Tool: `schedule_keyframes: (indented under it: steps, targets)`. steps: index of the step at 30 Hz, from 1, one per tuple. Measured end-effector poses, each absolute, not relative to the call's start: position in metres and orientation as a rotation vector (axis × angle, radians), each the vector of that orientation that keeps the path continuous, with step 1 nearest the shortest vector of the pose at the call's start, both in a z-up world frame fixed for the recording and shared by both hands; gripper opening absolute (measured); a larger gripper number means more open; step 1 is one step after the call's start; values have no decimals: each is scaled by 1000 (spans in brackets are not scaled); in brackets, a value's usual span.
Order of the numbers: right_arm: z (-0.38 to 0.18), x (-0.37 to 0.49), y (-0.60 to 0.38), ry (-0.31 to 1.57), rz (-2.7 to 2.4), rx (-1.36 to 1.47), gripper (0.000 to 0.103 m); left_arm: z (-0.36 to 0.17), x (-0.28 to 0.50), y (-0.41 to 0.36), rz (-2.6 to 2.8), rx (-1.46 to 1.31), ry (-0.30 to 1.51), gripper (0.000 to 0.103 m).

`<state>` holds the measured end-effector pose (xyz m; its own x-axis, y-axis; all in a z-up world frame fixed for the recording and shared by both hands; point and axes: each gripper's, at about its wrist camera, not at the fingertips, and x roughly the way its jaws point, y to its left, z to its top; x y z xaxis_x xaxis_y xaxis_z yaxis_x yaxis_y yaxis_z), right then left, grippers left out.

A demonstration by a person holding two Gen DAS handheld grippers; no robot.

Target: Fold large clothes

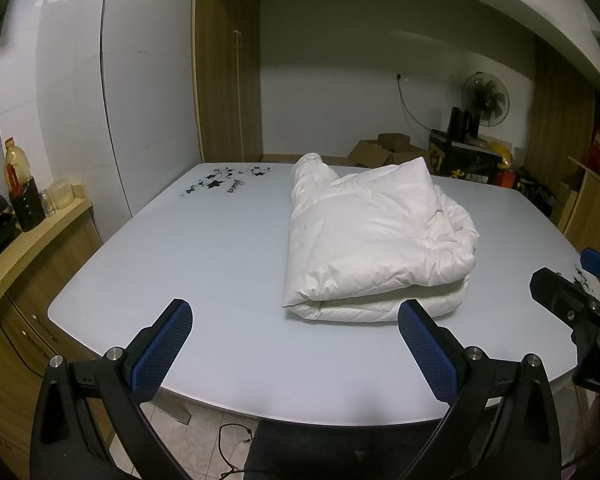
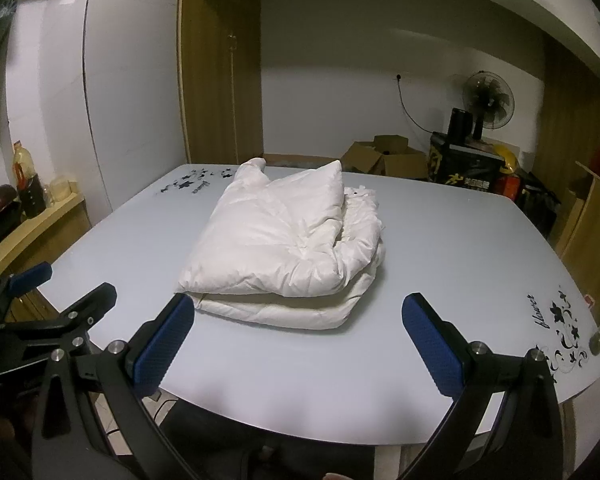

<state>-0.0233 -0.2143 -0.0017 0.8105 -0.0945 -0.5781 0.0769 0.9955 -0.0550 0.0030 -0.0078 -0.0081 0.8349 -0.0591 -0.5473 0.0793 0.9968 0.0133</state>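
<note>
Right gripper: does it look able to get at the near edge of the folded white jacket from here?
Probably yes. The right gripper is open and empty, the folded white jacket lies straight ahead, and only bare table shows between them.

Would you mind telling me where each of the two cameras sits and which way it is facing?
Left wrist view: sits on the left gripper, near the table's front edge, looking across it at the folded white garment; own open fingers show, and the right gripper at the right edge.
Right wrist view: sits on the right gripper, facing the same way; own open fingers show, and the left gripper at the left edge.
Both share the garment, table, fan and cardboard boxes.
</note>
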Motion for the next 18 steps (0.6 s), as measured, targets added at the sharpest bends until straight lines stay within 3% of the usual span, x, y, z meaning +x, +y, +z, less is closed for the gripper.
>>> schedule_keyframes:
  steps: [18]
  targets:
    - [-6, -24, -212, 630, -94, -58, 103, -9, 3, -8, -77, 33, 582, 103]
